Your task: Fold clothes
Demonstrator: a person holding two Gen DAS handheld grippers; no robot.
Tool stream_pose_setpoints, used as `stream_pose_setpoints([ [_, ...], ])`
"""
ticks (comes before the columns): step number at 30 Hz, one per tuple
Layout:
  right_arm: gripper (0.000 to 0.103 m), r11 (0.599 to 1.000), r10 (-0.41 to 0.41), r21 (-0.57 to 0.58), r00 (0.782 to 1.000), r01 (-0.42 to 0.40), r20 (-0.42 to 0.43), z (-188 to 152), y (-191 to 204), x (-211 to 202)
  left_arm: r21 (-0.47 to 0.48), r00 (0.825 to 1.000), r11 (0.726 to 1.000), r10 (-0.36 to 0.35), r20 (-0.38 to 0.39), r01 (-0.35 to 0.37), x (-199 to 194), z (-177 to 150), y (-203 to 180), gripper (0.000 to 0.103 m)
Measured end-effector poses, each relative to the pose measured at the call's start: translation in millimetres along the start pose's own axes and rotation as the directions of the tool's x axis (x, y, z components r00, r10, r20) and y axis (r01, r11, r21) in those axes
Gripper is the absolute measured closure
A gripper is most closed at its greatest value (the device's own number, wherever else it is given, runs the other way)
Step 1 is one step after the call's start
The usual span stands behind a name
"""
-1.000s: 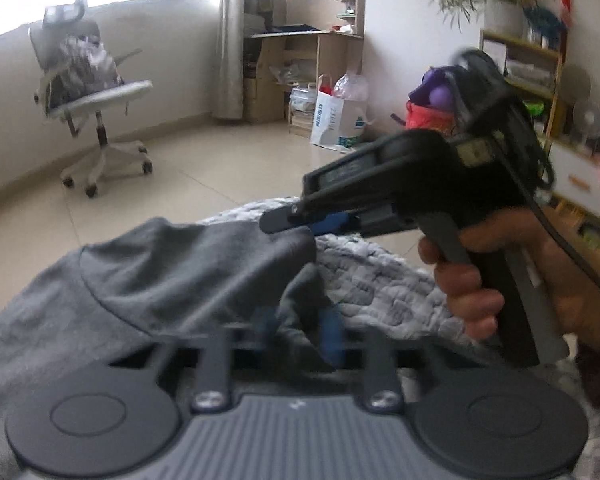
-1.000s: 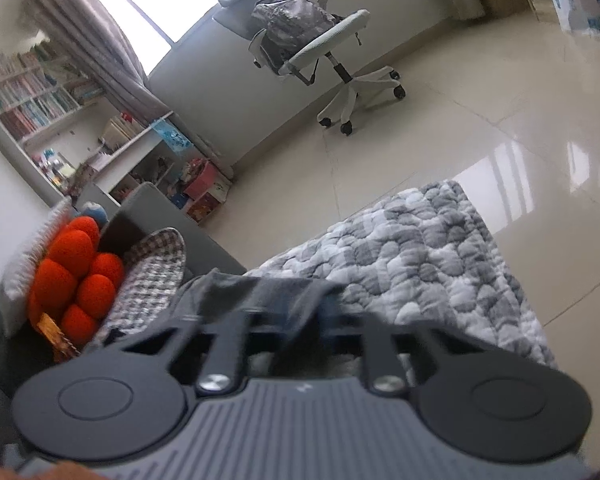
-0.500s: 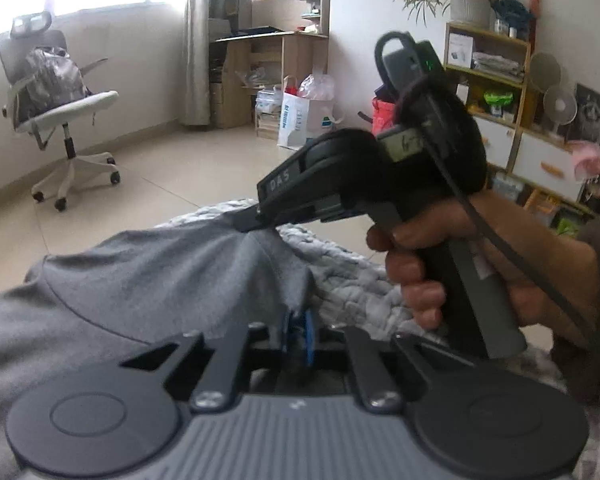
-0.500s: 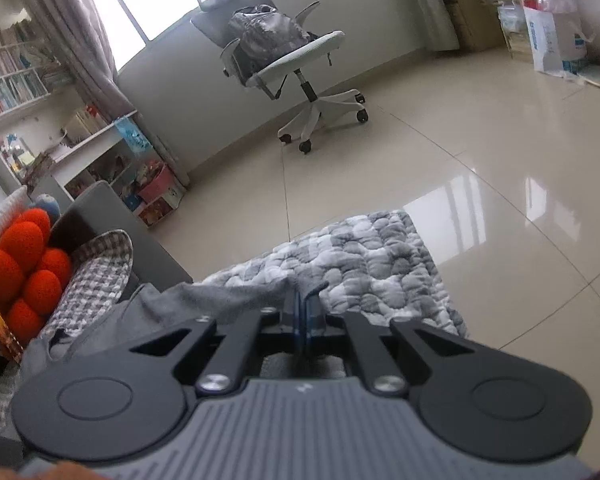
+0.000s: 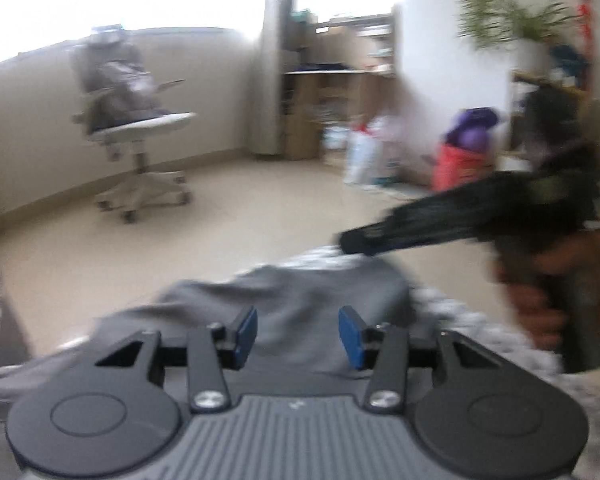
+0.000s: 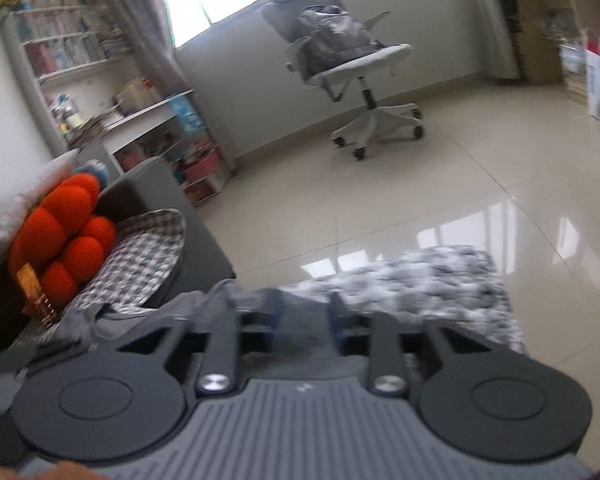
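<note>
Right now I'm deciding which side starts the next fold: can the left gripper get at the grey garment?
Probably yes. The left gripper is open with the grey garment lying directly ahead between its blue pads, nothing between them. The right gripper sits off at the garment's far right edge, apparently clear of that path.

A home living room: sofa point(image 6: 204, 240), bookshelves point(image 6: 64, 44), office chair point(image 6: 348, 60), potted plant point(image 5: 512, 28)

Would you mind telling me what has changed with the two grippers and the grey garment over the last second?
Both grippers have let go. The left gripper, shut on the grey garment half a second ago, now has its blue pads apart. The right gripper has opened too. The garment has dropped flatter onto the quilted blanket. The blanket and the office chair stayed where they were.
</note>
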State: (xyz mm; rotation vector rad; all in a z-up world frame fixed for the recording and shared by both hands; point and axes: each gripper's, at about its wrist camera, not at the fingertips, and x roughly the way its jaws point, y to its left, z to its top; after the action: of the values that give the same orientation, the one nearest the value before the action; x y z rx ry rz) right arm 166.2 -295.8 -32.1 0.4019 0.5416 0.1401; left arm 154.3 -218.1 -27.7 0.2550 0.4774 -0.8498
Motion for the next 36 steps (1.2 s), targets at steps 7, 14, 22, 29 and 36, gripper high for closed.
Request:
stream_pose_setpoints([
  [7, 0.062, 0.994, 0.051, -0.093, 0.998, -0.054, -0.036, 0.1, 32.5, 23.6, -0.065, 0.987, 0.992, 0.099, -0.127, -0.108, 45.3, -4.2, 60.5, 0.068],
  [14, 0.064, 0.980, 0.008, -0.198, 0.996, -0.026, -0.093, -0.9, 47.7, 58.2, -0.044, 0.941, 0.962, 0.255, -0.223, -0.271, 105.8, 12.5, 94.4, 0.066],
  [22, 0.063, 0.983, -0.024, -0.182, 0.995, 0.007, -0.092, 7.4, 30.6, 71.9, -0.480, 0.967, 0.854, 0.090, -0.239, -0.198, 96.8, 1.2, 176.8, 0.063],
  [29, 0.063, 0.989, -0.012, -0.149, 0.995, -0.003, -0.101, 7.4, 13.7, 72.2, -0.615, 0.979, 0.785, -0.061, -0.193, -0.072, 94.9, -16.0, 197.1, 0.050],
  [36, 0.100, 0.977, -0.026, -0.213, 0.996, 0.007, -0.083, -0.4, 22.9, 67.7, -0.596, 0.979, 0.803, -0.123, -0.164, 0.001, 103.7, -18.2, 185.5, 0.097],
])
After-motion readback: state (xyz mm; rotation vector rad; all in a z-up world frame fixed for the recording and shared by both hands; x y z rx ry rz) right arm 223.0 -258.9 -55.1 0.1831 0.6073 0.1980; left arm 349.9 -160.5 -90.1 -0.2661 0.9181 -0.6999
